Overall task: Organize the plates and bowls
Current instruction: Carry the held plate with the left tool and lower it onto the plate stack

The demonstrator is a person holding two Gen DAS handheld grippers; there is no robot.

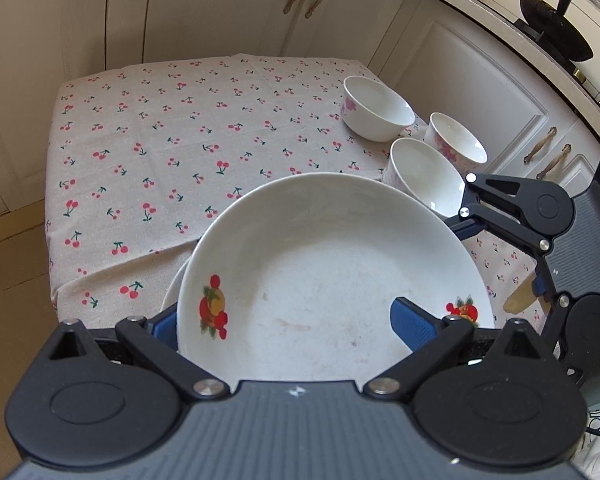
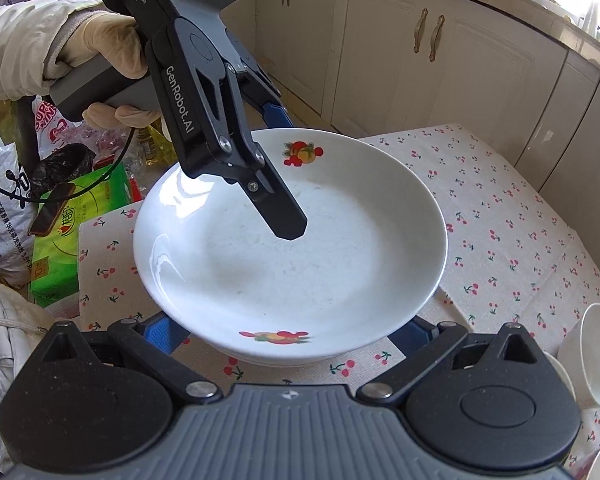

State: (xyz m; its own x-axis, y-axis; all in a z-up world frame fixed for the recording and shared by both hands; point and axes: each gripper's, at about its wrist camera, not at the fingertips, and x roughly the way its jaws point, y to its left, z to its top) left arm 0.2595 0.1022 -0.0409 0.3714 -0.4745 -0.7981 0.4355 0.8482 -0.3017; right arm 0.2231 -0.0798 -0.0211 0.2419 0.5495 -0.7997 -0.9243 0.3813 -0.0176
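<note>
Left gripper (image 1: 288, 320) straddles the near rim of the plate (image 1: 332, 264): one blue pad (image 1: 410, 322) inside the dish, the other under the outer edge at lower left; whether the pads bear on the rim I cannot tell. In the right wrist view the left gripper (image 2: 284, 172) comes down from upper left, held by a gloved hand (image 2: 104, 52), its black finger (image 2: 278, 204) over the plate's (image 2: 340, 232) hollow.

Right gripper (image 2: 290, 332) spread wide, blue pads showing either side of the plate's near edge, low at frame bottom; gripping nothing that shows.

Plate: deep, white, glossy, fruit decals on the rim. It sits on a second white rim (image 2: 260, 360), at the table's edge.

Three white bowls (image 1: 376, 108) (image 1: 456, 142) (image 1: 424, 176) clustered at right of the left view, round, floral-printed, close together, on the cherry-print cloth (image 1: 172, 152), which is matte and creased.

Beyond: cream cabinets (image 1: 228, 8), a black wok (image 1: 556, 28) at upper right. Bags and a green box (image 2: 76, 216) at left of the right view.
</note>
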